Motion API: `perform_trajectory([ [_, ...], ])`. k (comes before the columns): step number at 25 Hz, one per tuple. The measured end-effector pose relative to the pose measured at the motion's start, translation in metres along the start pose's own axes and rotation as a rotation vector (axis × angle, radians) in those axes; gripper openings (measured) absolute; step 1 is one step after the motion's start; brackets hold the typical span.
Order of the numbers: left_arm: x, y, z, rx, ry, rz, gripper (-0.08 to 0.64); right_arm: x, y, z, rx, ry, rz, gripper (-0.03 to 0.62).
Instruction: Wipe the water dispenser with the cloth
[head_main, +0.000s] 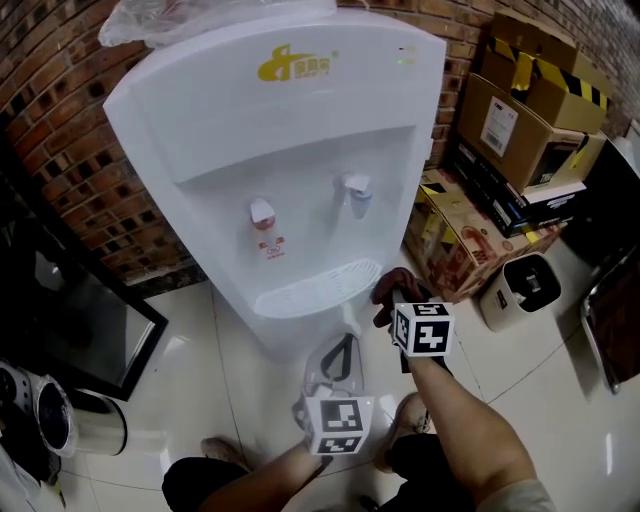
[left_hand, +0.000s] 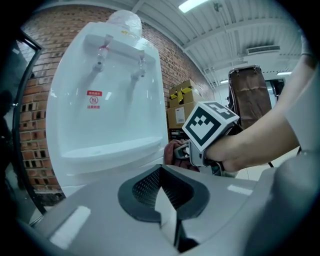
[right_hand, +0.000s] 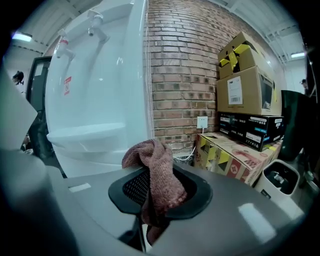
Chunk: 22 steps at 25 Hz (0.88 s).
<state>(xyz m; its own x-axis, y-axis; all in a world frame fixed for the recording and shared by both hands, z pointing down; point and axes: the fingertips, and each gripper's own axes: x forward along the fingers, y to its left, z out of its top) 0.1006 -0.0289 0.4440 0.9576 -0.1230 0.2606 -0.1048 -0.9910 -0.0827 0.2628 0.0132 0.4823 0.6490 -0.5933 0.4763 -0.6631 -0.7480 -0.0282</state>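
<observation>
The white water dispenser (head_main: 280, 130) stands against the brick wall, with two taps and a drip tray (head_main: 310, 290) low on its front. My right gripper (head_main: 392, 302) is shut on a reddish-brown cloth (head_main: 390, 288), just right of the drip tray and close to the dispenser's lower front. In the right gripper view the cloth (right_hand: 150, 152) bunches out of the right gripper (right_hand: 159, 172). My left gripper (head_main: 345, 342) hangs lower, in front of the dispenser's base, jaws together and holding nothing. The left gripper view shows the left gripper (left_hand: 160, 172), the dispenser (left_hand: 105, 100) and the cloth (left_hand: 174, 150).
Stacked cardboard boxes (head_main: 520, 110) and a printed carton (head_main: 460, 240) crowd the dispenser's right side, with a small white bin (head_main: 522, 285) on the floor. A dark glass-fronted cabinet (head_main: 70, 320) and a metal canister (head_main: 85, 420) stand left. A plastic bag (head_main: 180, 20) caps the dispenser.
</observation>
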Motion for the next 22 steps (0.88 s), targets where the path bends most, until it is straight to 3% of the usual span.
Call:
perform_trajectory([
  [5, -0.012, 0.022, 0.007, 0.0, -0.021, 0.04, 0.0, -0.009, 0.001, -0.007, -0.008, 0.02, 0.017, 0.098],
  [8, -0.027, 0.053, 0.003, 0.002, -0.018, 0.089, 0.0, -0.021, 0.028, -0.02, -0.061, 0.046, 0.079, 0.098],
  [18, -0.092, 0.171, -0.03, -0.049, 0.025, 0.332, 0.0, -0.043, 0.243, -0.056, -0.317, 0.05, 0.497, 0.098],
  [22, -0.109, 0.197, -0.04, -0.051, 0.036, 0.383, 0.0, -0.035, 0.31, -0.074, -0.36, 0.084, 0.589, 0.098],
])
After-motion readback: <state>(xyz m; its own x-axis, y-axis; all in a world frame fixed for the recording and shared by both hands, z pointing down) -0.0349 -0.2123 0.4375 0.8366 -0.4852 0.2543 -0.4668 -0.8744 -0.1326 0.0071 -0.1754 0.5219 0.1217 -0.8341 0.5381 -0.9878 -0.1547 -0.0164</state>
